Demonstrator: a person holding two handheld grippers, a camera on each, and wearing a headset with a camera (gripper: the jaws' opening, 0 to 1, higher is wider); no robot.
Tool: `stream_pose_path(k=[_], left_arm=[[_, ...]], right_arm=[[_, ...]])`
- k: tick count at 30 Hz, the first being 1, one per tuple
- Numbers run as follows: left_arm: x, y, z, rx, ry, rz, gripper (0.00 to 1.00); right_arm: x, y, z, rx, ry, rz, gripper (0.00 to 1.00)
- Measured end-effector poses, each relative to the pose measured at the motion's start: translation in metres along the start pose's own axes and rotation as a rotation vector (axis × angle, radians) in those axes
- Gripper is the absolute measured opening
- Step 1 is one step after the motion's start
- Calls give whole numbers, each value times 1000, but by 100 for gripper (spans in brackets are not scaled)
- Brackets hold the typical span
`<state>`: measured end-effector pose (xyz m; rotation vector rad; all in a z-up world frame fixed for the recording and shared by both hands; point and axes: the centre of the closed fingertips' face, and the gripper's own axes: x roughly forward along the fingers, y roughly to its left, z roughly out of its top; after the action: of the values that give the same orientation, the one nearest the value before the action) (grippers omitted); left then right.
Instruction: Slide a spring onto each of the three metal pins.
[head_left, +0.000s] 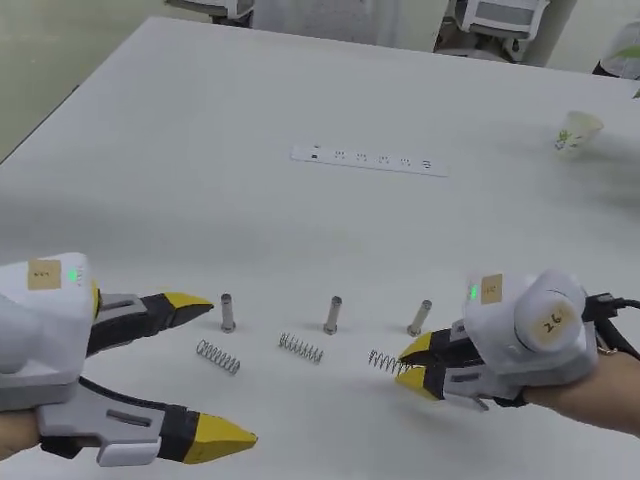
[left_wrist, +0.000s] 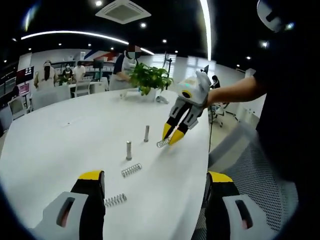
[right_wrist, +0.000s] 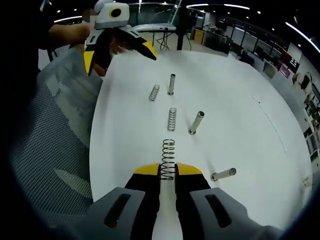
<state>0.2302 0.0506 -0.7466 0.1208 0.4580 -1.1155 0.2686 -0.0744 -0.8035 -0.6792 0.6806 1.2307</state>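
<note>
**Spring held by one end: where this could go sideways**

The right gripper (right_wrist: 168, 171) has its jaws nearly together, pinching the near end of the right-hand spring (right_wrist: 168, 150). The rest of the coil pokes out free past the yellow tips. The left gripper (left_wrist: 155, 177) is gaping wide with nothing in it, low over the table (head_left: 300, 220) at about 8 o'clock in the head view.

From the head view, the right-hand pin (head_left: 420, 318) stands at roughly 12 o'clock from the right tips, close but not touching. The middle pin (head_left: 333, 315) and left-hand pin (head_left: 228, 312) line up off toward 9 o'clock, both bare. The middle spring (head_left: 300, 348) and left-hand spring (head_left: 218, 357) lie flat around 6–7 o'clock of them. So I'd call it zero of three done, with the first one just starting.

What I'd worry about:
- With only one end gripped, the free end can droop or wobble and catch the pin's top edge instead of dropping over it.
- Squeeze too hard and the coil squashes or pings out of the jaws.
- I can't tell whether the pins are fixed or just standing loose. If they're loose, a sideways nudge from the spring tips one over.
- The left gripper's upper jaw sits just beside the left-hand pin, at its 9 o'clock, so a careless twitch could knock it.
</note>
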Motion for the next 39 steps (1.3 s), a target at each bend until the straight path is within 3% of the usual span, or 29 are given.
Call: stream_pose_path(k=[6, 17, 22, 32, 39], left_arm=[[22, -5, -1, 31, 30, -58, 75], [59, -8, 19, 5, -48, -127, 59], [75, -11, 19, 20, -51, -139, 52], [88, -14, 17, 39, -46, -170, 39], [96, -19, 18, 61, -59, -182, 29]], right_arm=[[0, 5, 2, -45, 10, 14, 8], [-8, 11, 17, -91, -34, 29, 8], [-10, 18, 26, -150, -68, 48, 8], [-11, 24, 28, -275, -63, 67, 8], [-12, 24, 33, -267, -87, 72, 8]])
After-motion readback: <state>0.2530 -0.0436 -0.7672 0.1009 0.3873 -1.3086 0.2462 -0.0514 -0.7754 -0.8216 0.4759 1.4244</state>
